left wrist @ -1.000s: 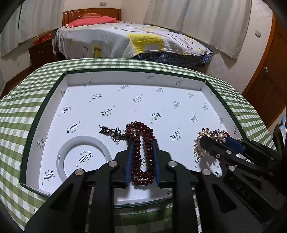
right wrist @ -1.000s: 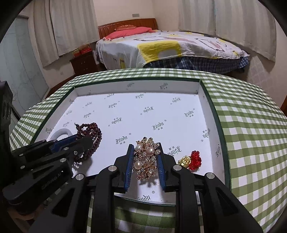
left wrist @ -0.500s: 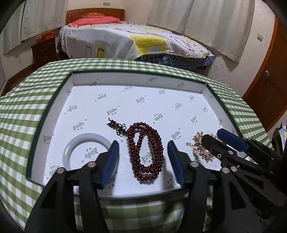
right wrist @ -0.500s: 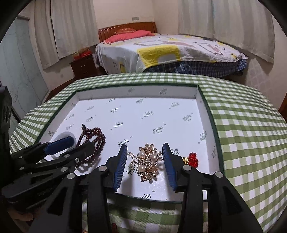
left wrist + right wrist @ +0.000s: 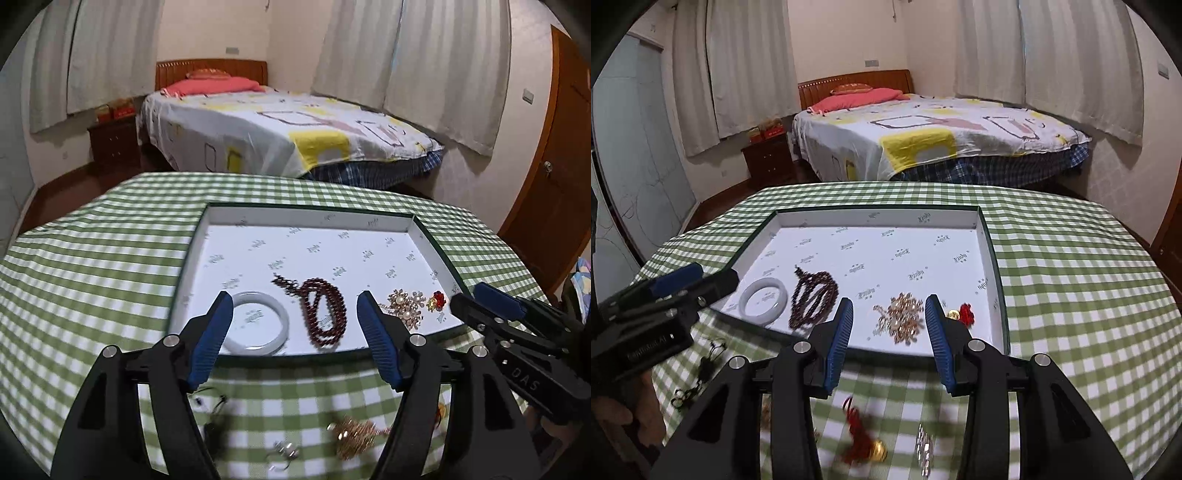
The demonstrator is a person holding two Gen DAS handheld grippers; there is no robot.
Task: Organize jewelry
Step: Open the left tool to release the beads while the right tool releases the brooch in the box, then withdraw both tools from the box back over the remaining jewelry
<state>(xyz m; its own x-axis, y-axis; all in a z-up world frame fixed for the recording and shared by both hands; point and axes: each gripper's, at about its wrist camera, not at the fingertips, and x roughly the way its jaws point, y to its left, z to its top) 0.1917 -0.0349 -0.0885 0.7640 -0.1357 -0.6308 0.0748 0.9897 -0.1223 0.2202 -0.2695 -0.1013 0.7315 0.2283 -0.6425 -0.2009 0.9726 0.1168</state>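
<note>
with the bead bracelet (image 5: 325, 312) and pearl brooch (image 5: 900, 316) lying loose in the tray (image 5: 306, 218), lift both empty tongs — left tongs (image 5: 295, 332) widening, right tongs (image 5: 889, 328) part open — then reach for the blurred trinkets (image 5: 864, 439) on the table (image 5: 1071, 280).

The far half of the white tray (image 5: 986, 236) floor lies bare, open to a claw from above. Along its near edge sit a white bangle (image 5: 763, 300), a dark bead strand (image 5: 812, 301), a gold pearl brooch (image 5: 901, 317) and a red charm (image 5: 964, 314), close together with narrow gaps. On the tabletop (image 5: 1071, 295) in front of the tray, small blurred pieces are scattered; its right side is bare.
</note>
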